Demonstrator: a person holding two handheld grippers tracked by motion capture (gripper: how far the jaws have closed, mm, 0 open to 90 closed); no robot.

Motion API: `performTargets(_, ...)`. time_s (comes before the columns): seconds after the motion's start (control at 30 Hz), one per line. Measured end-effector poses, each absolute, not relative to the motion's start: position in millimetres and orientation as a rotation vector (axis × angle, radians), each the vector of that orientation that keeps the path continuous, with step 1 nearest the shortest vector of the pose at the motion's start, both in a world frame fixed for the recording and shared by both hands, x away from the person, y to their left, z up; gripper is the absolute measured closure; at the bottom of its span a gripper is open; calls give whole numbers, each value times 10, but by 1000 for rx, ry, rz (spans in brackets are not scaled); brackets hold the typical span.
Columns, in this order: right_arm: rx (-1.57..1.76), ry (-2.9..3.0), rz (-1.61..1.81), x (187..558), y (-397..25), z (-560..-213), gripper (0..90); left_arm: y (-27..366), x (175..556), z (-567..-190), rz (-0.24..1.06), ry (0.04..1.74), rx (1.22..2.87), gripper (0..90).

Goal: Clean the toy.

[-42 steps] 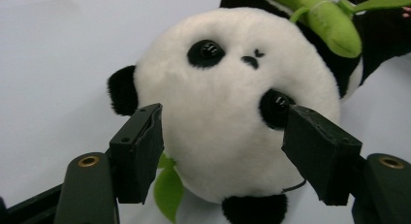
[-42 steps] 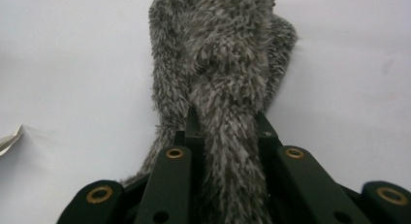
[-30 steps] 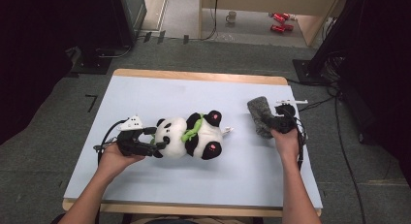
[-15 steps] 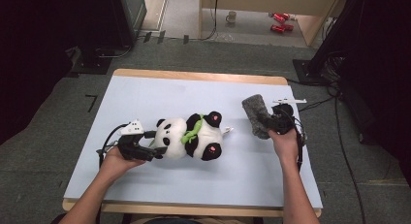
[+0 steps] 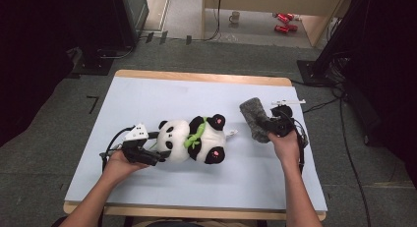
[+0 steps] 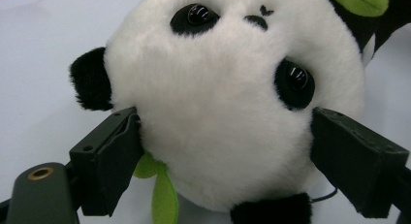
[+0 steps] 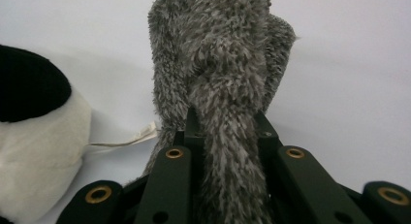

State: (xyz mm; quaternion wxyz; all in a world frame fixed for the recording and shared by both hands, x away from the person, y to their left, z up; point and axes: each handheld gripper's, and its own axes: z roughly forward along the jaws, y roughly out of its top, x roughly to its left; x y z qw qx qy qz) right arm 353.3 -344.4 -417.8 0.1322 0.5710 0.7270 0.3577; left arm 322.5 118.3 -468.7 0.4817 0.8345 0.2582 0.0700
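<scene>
A panda plush [image 5: 196, 138] with a green scarf lies on its back mid-table, head toward my left gripper [image 5: 156, 156]. In the left gripper view the jaws stand wide apart on either side of the panda's head [image 6: 218, 112], brushing the fur; the gripper [image 6: 223, 151] is open. A grey fuzzy cloth piece [image 5: 253, 119] is held up just right of the panda. My right gripper [image 5: 271, 126] is shut on its lower end. Seen from the right gripper [image 7: 228, 122], the grey cloth [image 7: 218, 49] rises between the jaws, with the panda's foot [image 7: 34, 151] at the left.
The pale blue table top [image 5: 147, 94] has bare room at the back and along the front edge. A white tag [image 7: 140, 134] trails from the panda. On the floor beyond lie a mug [image 5: 235, 15] and red cans [image 5: 282, 23]. Cables run at the right.
My left gripper has slid right until its jaws are around the panda's head. The right gripper has lifted the grey cloth and carried it slightly left, toward the panda.
</scene>
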Motion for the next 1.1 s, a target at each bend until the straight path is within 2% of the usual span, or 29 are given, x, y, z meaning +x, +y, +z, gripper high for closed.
performTargets(0.3, 1607, 2135, 1041, 3524, -3341, -4130, 756, 1225, 3195, -4669, 166, 590, 2030, 147)
performTargets(0.43, 1608, 2128, 1061, 3514, -3346, -4106, 754, 1202, 3182, -4659, 139, 635, 2029, 144)
performTargets(0.53, 1592, 2125, 1090, 3511, -3320, -4034, 755, 1183, 3199, -4697, 137, 643, 2023, 116)
performTargets(0.67, 1575, 2146, 1110, 3547, -3273, -3951, 756, 1122, 3233, -4773, 134, 666, 2027, 0)
performTargets(0.9, 1586, 2184, 1138, 3536, -3153, -3821, 761, 1112, 3249, -4790, 123, 632, 2014, 0)
performTargets(1.0, 1603, 2198, 1138, 3562, -3096, -3756, 763, 1101, 3235, -4763, 156, 615, 2031, 0)
performTargets(1.1, 1609, 2196, 1158, 3586, -3034, -3680, 763, 1094, 3228, -4752, 147, 663, 2032, 13)
